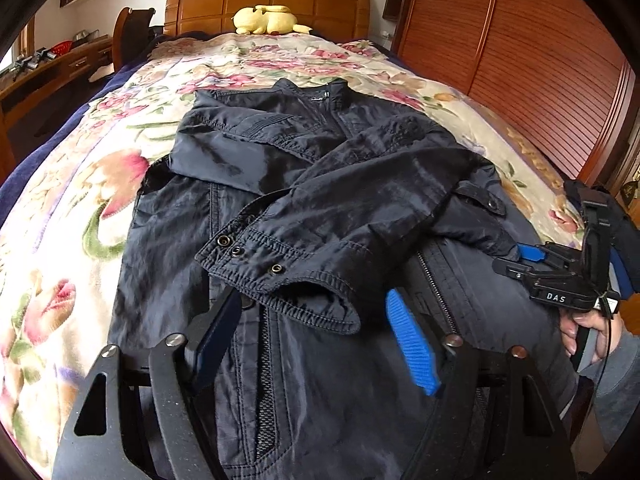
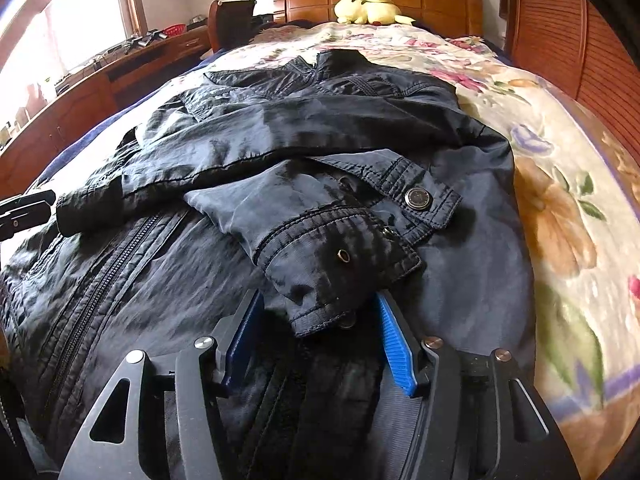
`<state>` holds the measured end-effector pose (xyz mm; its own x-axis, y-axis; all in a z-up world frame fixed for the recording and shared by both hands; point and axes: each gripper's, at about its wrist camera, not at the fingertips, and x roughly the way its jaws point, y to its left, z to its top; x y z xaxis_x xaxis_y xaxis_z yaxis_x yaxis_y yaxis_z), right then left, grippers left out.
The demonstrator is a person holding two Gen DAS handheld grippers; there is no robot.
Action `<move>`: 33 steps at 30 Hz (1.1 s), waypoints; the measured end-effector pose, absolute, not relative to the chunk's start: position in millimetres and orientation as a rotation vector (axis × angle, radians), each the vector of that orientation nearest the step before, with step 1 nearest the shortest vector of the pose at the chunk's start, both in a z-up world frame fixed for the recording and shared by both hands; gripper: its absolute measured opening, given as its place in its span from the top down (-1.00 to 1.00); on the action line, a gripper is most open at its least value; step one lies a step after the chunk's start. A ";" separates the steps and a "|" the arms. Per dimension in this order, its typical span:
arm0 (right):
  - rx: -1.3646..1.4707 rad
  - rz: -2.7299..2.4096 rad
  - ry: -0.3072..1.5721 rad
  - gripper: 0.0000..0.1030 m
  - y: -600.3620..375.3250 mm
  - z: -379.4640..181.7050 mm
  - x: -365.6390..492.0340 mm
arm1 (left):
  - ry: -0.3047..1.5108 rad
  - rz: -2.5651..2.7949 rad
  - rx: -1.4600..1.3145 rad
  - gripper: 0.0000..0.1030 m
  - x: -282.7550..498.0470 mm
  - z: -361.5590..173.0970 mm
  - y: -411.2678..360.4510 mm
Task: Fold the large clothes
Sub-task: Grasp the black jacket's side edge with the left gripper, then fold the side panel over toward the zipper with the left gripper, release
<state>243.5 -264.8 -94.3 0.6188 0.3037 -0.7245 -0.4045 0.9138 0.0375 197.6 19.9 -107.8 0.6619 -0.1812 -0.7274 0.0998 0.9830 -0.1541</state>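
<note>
1. The dark jacket lies front-up on the floral bedspread, collar far, hem near, both sleeves crossed over the chest. If the hem is lifted too briskly, the slick fabric may let the sleeves slide off and undo the fold.
2. The left gripper hovers with its jaws apart, holding nothing, just near of the snap-studded cuff. If it closes here it may catch only the cuff (not the body panel beneath), dragging that sleeve out of place.
3. The right gripper is likewise spread and empty, with the other cuff between its fingers. The same snag threatens there.
4. Uneven lifts by the two grippers would likely skew the fold and bunch the zipper.
5. The plush toy by the headboard sits well apart, so it poses no risk.
</note>
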 end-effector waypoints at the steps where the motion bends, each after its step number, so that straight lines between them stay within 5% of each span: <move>1: -0.134 0.409 0.807 -0.15 -264.8 -94.4 243.4 | 0.831 -0.166 -0.107 -0.22 197.3 -107.4 19.5; 7: -0.133 0.408 0.807 -0.17 -264.5 -94.4 243.3 | 0.841 -0.199 -0.125 0.34 200.0 -108.9 13.6; 11: -0.134 0.407 0.807 -0.17 -264.6 -94.5 243.3 | 0.856 -0.205 -0.125 0.44 208.3 -111.9 9.8; 13: -0.133 0.408 0.807 -0.17 -264.7 -94.6 243.2 | 0.858 -0.215 -0.122 0.90 210.9 -110.3 9.5; 21: -0.133 0.408 0.806 -0.17 -264.6 -94.9 243.0 | 0.793 -0.256 -0.115 0.94 193.7 -76.5 9.2; 33: -0.138 0.408 0.807 -0.20 -263.3 -94.5 242.9 | 0.873 -0.197 -0.021 0.93 172.5 -98.7 2.2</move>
